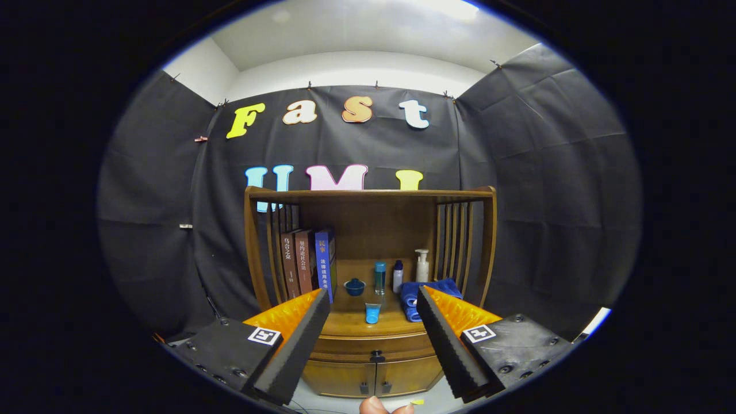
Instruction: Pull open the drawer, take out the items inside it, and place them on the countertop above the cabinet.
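Note:
A wooden cabinet [368,339] stands against the booth wall, straight ahead of my gripper [374,299]. Its drawer [345,347] sits shut under the countertop [345,319], with a small dark knob [376,357] at its middle. The knob lies between and below my fingertips, some way beyond them. My fingers [296,339] are spread wide apart and hold nothing. On the countertop stand a small blue cup [372,313], a dark blue lidded bowl [354,286], two slim bottles [380,278], a white pump bottle [422,265] and a folded blue towel [411,298].
Several books [305,265] stand upright at the countertop's left under a shelf roof [368,194]. Slatted wooden sides [457,241] close the shelf. Two lower doors [374,376] sit beneath the drawer. A person's fingertips [379,406] show below the fingers.

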`<state>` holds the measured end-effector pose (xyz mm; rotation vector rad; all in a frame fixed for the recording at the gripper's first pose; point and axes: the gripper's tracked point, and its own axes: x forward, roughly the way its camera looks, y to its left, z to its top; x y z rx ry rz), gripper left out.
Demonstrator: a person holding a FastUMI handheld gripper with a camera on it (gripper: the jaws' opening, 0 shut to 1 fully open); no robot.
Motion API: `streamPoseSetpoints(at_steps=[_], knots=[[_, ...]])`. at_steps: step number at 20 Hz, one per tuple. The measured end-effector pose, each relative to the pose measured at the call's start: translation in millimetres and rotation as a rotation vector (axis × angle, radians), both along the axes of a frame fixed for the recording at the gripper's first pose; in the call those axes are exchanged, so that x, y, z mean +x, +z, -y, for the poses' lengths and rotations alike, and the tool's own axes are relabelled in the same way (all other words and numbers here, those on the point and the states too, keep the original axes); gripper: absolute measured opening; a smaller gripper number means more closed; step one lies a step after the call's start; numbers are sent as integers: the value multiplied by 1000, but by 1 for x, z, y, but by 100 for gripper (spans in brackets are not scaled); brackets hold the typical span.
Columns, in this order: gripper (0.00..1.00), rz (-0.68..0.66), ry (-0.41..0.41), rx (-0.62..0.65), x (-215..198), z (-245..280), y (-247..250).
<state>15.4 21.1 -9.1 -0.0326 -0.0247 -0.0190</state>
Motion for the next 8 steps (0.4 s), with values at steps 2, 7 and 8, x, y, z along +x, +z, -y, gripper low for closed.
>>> streamPoseSetpoints(at_steps=[2,7,8], knots=[[99,1,-7,-10,0,1,-1],[99,0,-6,-9,-1,1,-1],[99,-1,-6,-10,-1,1,-2]])
